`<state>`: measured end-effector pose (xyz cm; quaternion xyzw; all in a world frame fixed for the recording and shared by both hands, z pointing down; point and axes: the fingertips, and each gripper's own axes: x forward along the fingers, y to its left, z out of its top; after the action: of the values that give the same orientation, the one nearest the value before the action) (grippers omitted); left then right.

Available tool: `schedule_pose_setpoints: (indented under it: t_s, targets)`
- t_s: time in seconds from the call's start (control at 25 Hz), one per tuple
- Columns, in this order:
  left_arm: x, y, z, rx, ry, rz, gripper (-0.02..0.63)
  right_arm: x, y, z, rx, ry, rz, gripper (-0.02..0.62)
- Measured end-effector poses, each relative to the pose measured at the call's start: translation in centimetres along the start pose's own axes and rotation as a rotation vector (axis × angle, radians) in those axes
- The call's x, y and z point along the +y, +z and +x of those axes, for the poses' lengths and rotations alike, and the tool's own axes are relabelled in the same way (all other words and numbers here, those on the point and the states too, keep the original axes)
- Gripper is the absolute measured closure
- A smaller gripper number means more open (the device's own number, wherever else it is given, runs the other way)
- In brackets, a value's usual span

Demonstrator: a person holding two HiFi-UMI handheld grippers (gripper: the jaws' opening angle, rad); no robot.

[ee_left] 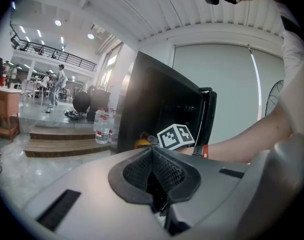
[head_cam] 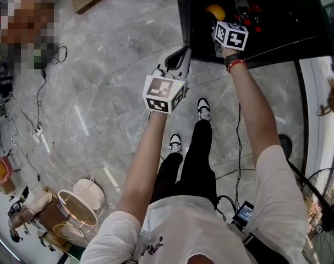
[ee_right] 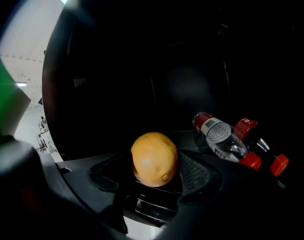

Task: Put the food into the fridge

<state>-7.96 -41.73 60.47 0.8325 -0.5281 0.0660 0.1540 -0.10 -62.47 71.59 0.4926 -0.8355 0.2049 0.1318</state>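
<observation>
Pinching a yellow fruit (ee_right: 154, 159) between its pads, the right gripper (ee_right: 157, 171) held it inside the dark opening of the black fridge (ee_left: 157, 104), to the left of two bottles lying on a shelf. One was a clear bottle (ee_right: 222, 139) with a red cap and a red label; the other was a dark bottle (ee_right: 262, 146), also red-capped. The print on both labels was too small and dim to read. The only clear marks were the black-and-white squares on each gripper's cube. The left gripper (ee_left: 153, 169) was pressed together with nothing between its jaws, and it hung outside the fridge, beside its front edge. From the head view the fruit (head_cam: 215, 11) showed just past the right gripper (head_cam: 217, 18), with the bottles (head_cam: 246, 10) near it, while the left gripper (head_cam: 180, 54) sat lower and to the left. The fridge walls were almost lost in shadow, and whether the fruit touched the shelf could not be told. Several water bottles (ee_left: 102, 126) with red labels stood on wooden steps (ee_left: 61, 139), their writing unreadable. The floor (head_cam: 100, 92) was grey marbled tile with cables (head_cam: 37, 120) trailing across it, and a fan (head_cam: 326, 202) was cut off at the right edge.
</observation>
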Motion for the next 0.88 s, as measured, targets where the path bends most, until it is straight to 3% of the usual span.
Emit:
schedule_pose_setpoints:
  t_s: [0.64, 0.76, 0.88]
  targets:
    - [1.2, -1.8, -0.9, 0.019, 0.018, -0.018, 0.586, -1.3, -0.9, 3.0, 0.047, 0.0, -0.049, 0.284]
    - [1.2, -2.2, -1.1, 0.027, 0.019, -0.016, 0.586, -1.6, -1.9, 3.0, 0.076, 0.002, -0.02, 0.217]
    - [0.9, -2.2, -1.0, 0.028, 0.018, -0.016, 0.586, -1.9, -2.2, 2.6, 0.08, -0.002, -0.017, 0.192]
